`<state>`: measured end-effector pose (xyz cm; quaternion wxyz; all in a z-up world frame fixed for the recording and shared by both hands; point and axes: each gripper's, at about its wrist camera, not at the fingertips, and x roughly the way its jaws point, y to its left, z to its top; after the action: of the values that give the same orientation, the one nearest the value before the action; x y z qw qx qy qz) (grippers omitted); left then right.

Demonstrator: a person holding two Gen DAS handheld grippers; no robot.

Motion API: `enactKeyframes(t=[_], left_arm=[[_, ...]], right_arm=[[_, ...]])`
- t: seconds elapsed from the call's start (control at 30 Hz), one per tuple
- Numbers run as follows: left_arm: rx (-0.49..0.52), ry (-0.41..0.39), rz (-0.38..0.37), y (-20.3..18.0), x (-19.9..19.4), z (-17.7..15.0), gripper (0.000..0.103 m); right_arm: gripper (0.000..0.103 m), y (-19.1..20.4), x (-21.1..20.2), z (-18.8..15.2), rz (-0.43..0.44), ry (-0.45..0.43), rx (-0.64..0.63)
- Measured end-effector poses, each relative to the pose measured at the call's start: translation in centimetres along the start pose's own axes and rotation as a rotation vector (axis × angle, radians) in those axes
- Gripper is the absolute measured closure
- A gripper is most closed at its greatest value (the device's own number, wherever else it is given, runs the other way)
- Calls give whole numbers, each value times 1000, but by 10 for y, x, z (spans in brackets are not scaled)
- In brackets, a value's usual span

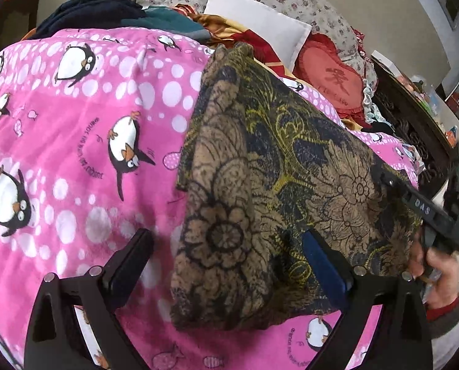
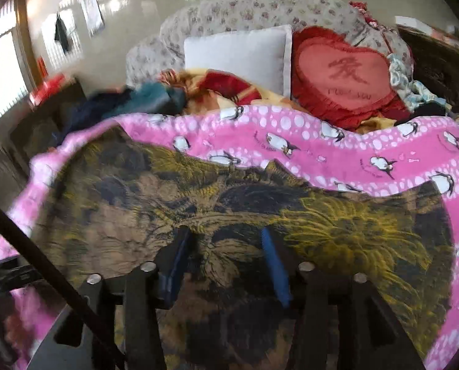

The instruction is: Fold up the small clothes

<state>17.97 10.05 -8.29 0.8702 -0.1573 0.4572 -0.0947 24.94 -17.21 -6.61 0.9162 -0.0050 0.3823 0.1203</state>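
A brown, black and yellow floral garment (image 1: 260,185) lies folded on the pink penguin blanket (image 1: 75,123). My left gripper (image 1: 229,240) is open, its fingers either side of the garment's near left edge, just above it. My right gripper (image 2: 223,237) is open over the same garment (image 2: 337,231), holding nothing. In the left wrist view the right gripper's black body (image 1: 429,212) and the hand holding it sit at the garment's right edge.
At the back of the bed are a white pillow (image 2: 238,52), a red heart cushion (image 2: 343,74), a floral quilt (image 2: 260,9) and a pile of dark and red clothes (image 1: 106,12). A dark carved headboard (image 1: 414,129) stands at the right.
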Motion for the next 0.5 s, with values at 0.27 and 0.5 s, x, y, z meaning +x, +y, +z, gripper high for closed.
enactKeyframes(t=[0.27,0.5], left_arm=[[6,-30,-76,7,-1,-5,0],[-52,-29,-160,26,-6,-8,0]], right_arm=[[19,79,-4,56,210,17,47],[17,172,58,92,202,104,-46]])
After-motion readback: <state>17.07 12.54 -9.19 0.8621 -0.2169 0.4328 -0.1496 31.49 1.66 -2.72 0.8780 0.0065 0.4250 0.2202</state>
